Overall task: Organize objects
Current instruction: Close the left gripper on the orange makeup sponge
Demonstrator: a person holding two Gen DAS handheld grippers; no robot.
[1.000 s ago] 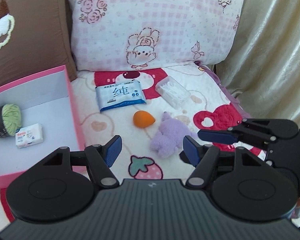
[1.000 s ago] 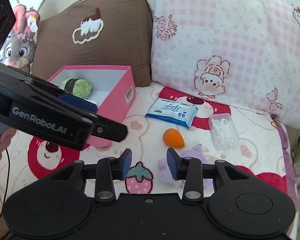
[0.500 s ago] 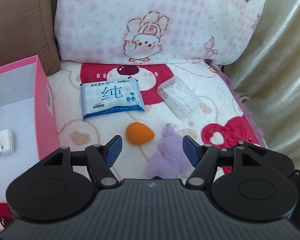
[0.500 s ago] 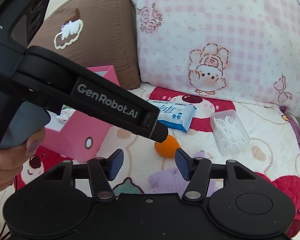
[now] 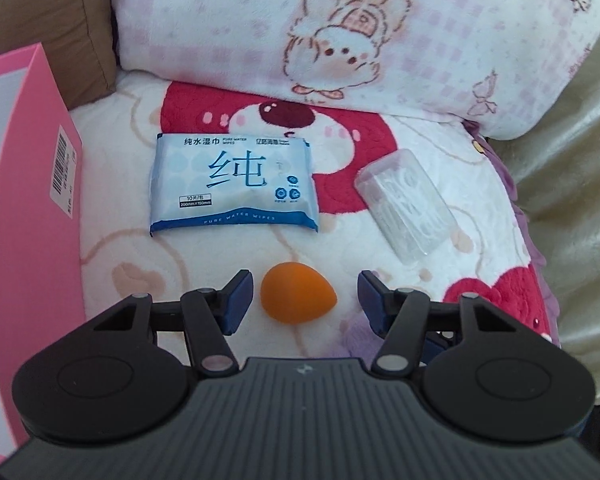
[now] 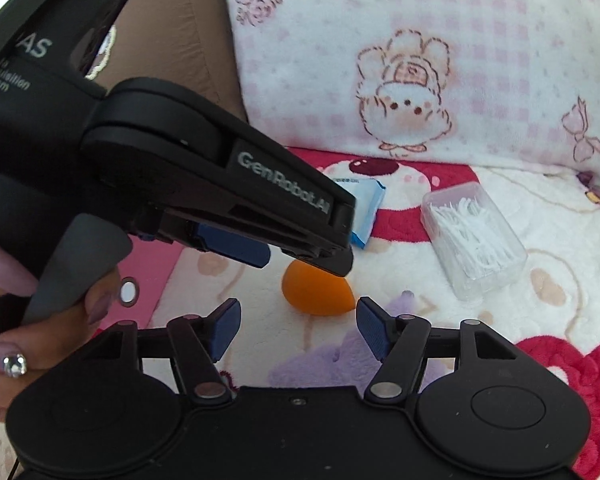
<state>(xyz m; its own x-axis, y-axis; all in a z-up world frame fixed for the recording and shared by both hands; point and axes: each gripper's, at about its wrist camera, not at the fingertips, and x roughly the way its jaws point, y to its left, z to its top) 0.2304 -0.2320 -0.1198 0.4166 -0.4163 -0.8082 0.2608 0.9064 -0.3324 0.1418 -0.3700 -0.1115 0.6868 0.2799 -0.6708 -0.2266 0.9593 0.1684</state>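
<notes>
Our left gripper (image 5: 304, 298) stands wide open, the orange sponge (image 5: 296, 298) between its fingers, untouched. Our right gripper (image 6: 298, 326) is wide too, over the purple plush (image 6: 340, 360). Farther out, wipes pack (image 5: 234, 188) at 11 o'clock, clear swab box (image 5: 408, 208) at 1, pink box (image 5: 32, 208) at 9.

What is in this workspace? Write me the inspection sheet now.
Surface: plush white blanket with red bear prints.
Job's things: orange teardrop sponge, blue wet-wipes packet, clear plastic box of floss picks, fluffy purple plush toy, all lying on the blanket; open pink cardboard box at left.
Clutter: nothing seen.
Grippers: left gripper open, sponge between its fingers; right gripper open, empty.
Cables: nothing seen.
Surroundings: pink checked pillow, brown cushion.
</notes>
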